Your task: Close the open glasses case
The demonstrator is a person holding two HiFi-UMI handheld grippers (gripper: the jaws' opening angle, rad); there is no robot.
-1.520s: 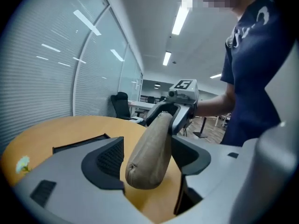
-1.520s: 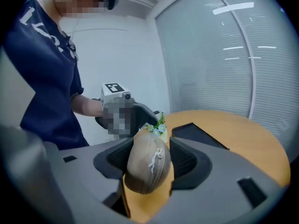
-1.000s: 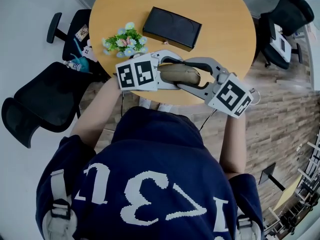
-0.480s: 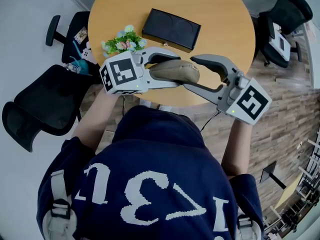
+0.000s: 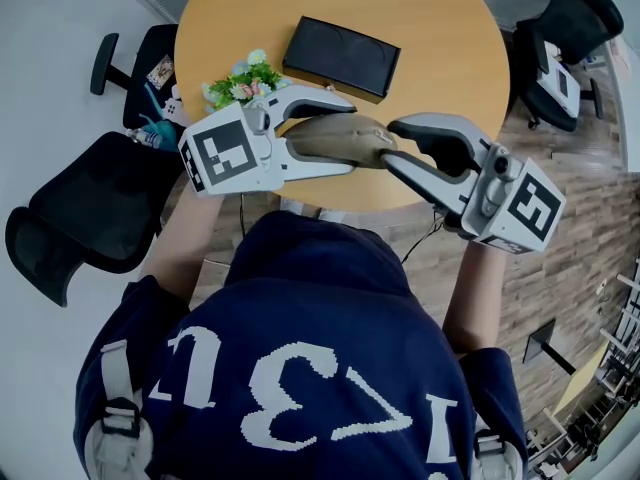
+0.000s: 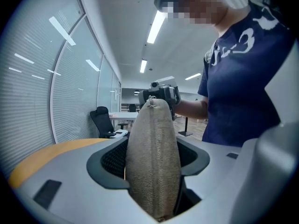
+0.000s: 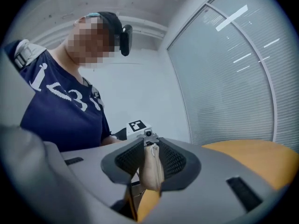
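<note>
I am holding the glasses case [image 5: 328, 140] in the air above the near edge of the round wooden table [image 5: 440, 28], clear of its top, with the long axis running across the table edge. The left gripper [image 5: 345, 133] is clasping the case across its fat middle, jaws spread wide and both pads bearing on the tan woven flanks; the left gripper view is showing a stitched seam running up the ridge toward me. The right gripper [image 5: 390, 143] has just been closing its jaws, and they are now pinching the narrow end of the case, the tip sitting between the ribbed pads. I am reading the case as light and soft-sided: fabric skin, some give under the pads, a weave rough enough not to slide. It is probably crushable, so I am favouring a moderate squeeze. The best hold looks like broad flanks for the carrier and the seam end for the closing pinch, pressing the lips flat together. I cannot tell from here whether the mouth is fully shut. Further in on the table, a black box [image 5: 342, 56] is lying flat, and a small bunch of artificial flowers [image 5: 245, 80] is sitting at the table's left rim.
</note>
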